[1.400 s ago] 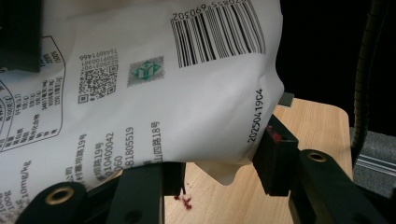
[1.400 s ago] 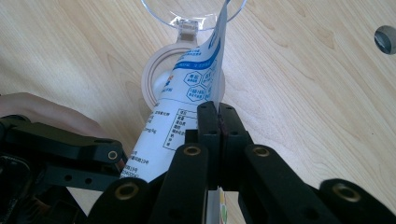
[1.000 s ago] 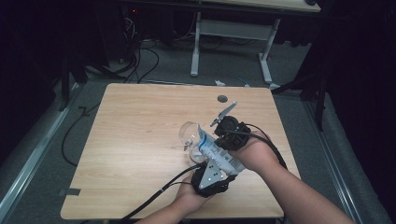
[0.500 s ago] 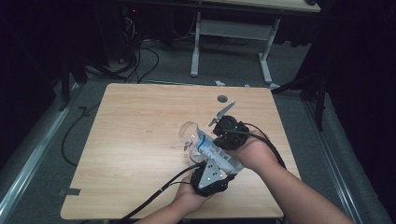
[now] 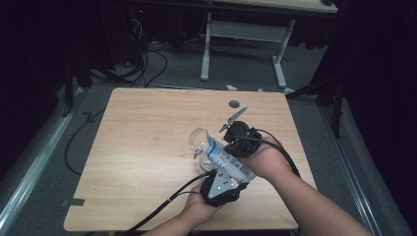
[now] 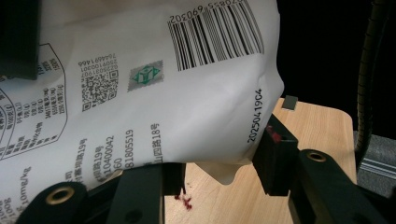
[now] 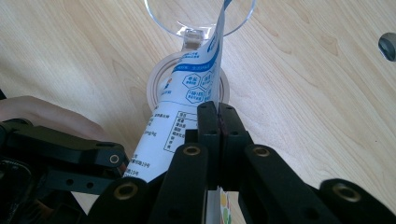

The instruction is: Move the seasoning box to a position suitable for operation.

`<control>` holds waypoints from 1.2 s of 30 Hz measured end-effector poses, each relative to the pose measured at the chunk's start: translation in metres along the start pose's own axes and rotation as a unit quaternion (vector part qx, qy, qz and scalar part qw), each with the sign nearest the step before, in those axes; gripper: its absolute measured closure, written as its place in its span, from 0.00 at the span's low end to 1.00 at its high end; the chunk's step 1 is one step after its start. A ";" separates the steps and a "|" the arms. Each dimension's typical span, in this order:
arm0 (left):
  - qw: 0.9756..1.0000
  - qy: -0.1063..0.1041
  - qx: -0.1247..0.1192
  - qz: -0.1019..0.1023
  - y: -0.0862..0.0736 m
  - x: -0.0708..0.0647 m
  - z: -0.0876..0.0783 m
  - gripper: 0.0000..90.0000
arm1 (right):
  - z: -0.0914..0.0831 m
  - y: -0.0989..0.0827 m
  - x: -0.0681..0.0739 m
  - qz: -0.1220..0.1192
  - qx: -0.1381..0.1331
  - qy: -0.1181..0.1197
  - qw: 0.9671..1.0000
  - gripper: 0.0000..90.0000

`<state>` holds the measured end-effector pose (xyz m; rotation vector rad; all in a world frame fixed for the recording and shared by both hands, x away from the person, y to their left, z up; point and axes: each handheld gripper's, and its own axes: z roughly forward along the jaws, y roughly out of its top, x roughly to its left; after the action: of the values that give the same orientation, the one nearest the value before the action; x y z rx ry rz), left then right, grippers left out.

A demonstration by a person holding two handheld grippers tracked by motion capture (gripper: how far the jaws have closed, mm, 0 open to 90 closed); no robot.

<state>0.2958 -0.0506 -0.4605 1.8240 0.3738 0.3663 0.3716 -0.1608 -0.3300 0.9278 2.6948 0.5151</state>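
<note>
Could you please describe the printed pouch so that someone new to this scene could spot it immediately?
Look at the right front part of the wooden table, where both hands meet. Between the left gripper and right gripper lies a white pouch with blue print and a barcode, its top tipped into a clear glass.

Two tools are counted, the left tool (image 5: pixel 227 169) and the right tool (image 5: pixel 235 129). One white printed pouch (image 5: pixel 227 158) is held between them, one clear glass (image 5: pixel 199 141) lies just beyond them, and one table (image 5: pixel 142 147) is beneath.
</note>
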 end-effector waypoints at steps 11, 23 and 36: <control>1.000 0.001 -0.001 -0.002 0.000 0.001 0.000 0.66 | 0.000 0.001 -0.001 0.000 0.000 0.001 1.000 1.00; 1.000 0.002 -0.006 -0.005 0.001 0.001 0.000 0.66 | 0.000 0.003 0.000 -0.003 -0.001 -0.001 1.000 1.00; 1.000 0.003 -0.008 -0.005 0.003 0.003 -0.001 0.66 | -0.002 0.005 -0.001 -0.004 -0.002 -0.002 1.000 1.00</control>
<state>0.2980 -0.0498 -0.4570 1.8046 0.3828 0.3666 0.3741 -0.1581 -0.3265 0.9167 2.6920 0.5159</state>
